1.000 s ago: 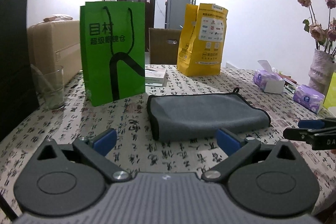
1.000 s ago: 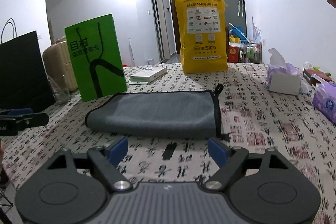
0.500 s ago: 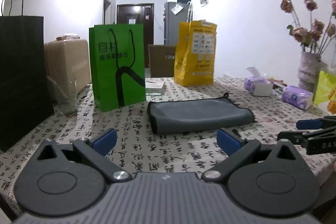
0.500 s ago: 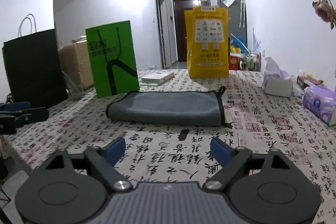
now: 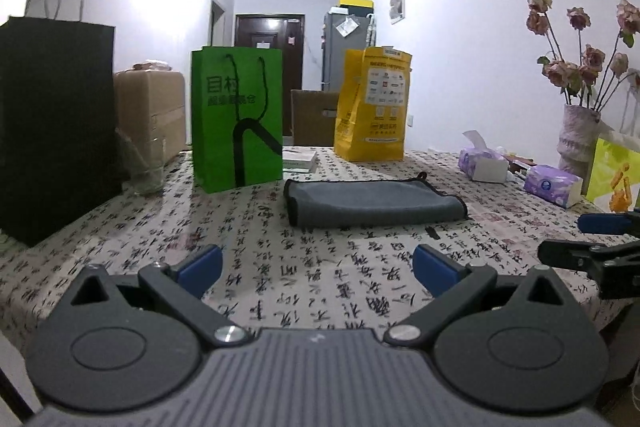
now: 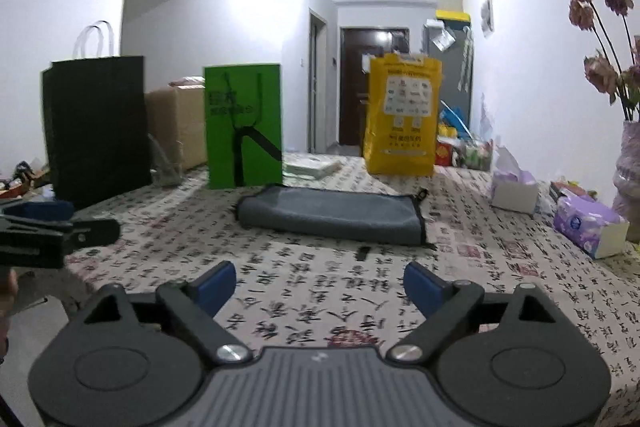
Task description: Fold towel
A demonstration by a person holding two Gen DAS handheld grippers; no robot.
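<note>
Only L view shows vase [image 5: 576,143], both tools wide, towel [image 6: 332,214] folded

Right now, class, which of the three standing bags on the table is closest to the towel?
The green bag: its base stands just behind the towel's left end. The yellow bag stands farther back, the black bag far left.

Bare tablecloth [image 5: 320,267] lies between both wide-open grippers and the folded grey towel [image 5: 374,201], giving open passage from the near edge. Behind it stand the green bag [image 5: 236,117] and yellow bag [image 5: 372,105]. A black bag [image 5: 56,123] and a glass [image 5: 146,167] crowd the left; tissue boxes [image 6: 588,225] and a vase [image 5: 578,141] crowd the right.
</note>
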